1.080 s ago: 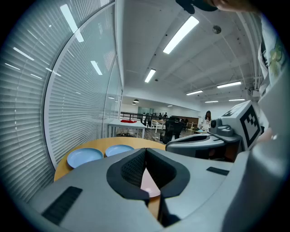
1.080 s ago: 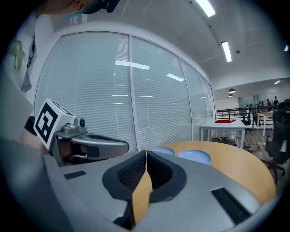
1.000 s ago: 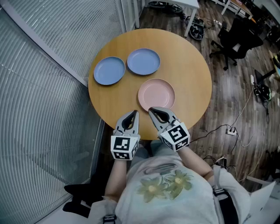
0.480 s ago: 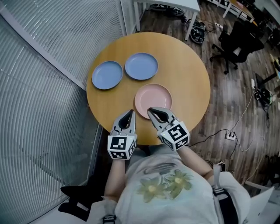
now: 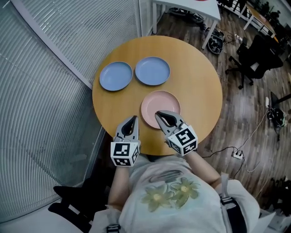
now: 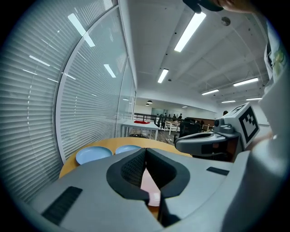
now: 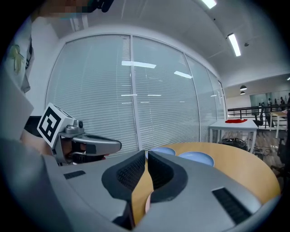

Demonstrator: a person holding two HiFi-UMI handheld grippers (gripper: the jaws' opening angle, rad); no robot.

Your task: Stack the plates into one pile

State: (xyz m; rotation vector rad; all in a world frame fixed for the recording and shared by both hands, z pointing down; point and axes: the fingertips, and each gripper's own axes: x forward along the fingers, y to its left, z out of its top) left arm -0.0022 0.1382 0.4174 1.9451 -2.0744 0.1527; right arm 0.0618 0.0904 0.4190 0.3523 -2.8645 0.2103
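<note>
A round wooden table [image 5: 200,77] carries three plates. Two blue plates lie side by side at its far left, one [image 5: 116,76] nearer the blinds and the other [image 5: 152,70] to its right. A pink plate [image 5: 157,104] lies closer to me. My left gripper [image 5: 131,119] hovers over the table's near edge, shut and empty, just left of the pink plate. Above the pink plate's near rim hangs my right gripper [image 5: 159,114], shut with nothing in it. The left gripper view shows both blue plates [image 6: 93,154] and a strip of the pink plate [image 6: 147,183] behind the jaws.
A glass wall with white blinds [image 5: 54,68] curves round the table's left side. A white desk [image 5: 191,5] stands beyond the table, and office chairs [image 5: 259,57] and floor cables [image 5: 241,152] lie to the right on the wooden floor.
The head view has shifted, so the table and plates sit slightly further right and lower. The left gripper has come back a little toward me. Both grippers stay shut.
</note>
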